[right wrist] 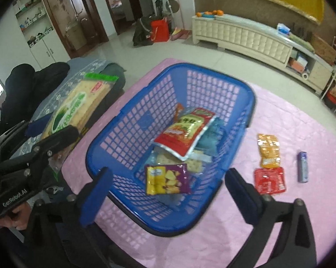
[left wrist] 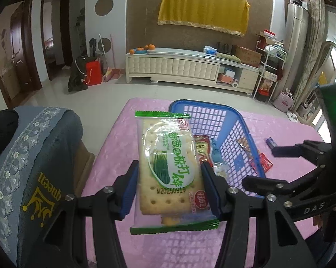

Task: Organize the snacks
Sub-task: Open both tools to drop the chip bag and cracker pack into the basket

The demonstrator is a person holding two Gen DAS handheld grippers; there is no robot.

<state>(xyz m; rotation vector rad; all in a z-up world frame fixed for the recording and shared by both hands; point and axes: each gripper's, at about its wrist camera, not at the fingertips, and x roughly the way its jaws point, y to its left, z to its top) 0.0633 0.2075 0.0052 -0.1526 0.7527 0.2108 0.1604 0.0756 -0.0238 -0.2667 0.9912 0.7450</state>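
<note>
Left wrist view: left gripper (left wrist: 169, 187) pinching green-edged cracker pack (left wrist: 168, 156) stamped M20250919, held above pink tablecloth (left wrist: 109, 156) beside blue basket (left wrist: 246, 134), right wrist view: right gripper (right wrist: 165, 192) spread wide, nothing between its jaws, over the basket's snacks, purple-and-yellow packet (right wrist: 166, 179) nearest, "GenRobot.AI" on other tool.

One blue plastic lattice basket (right wrist: 223, 84) sits on the pink tablecloth. Inside the basket at least four snack packets show, the rest overlapped. Right of the basket lie three: an orange packet (right wrist: 268, 149), a red packet (right wrist: 270, 180), a small purple tube (right wrist: 302, 167). Left of the basket, one green-edged cracker pack (left wrist: 168, 167).
</note>
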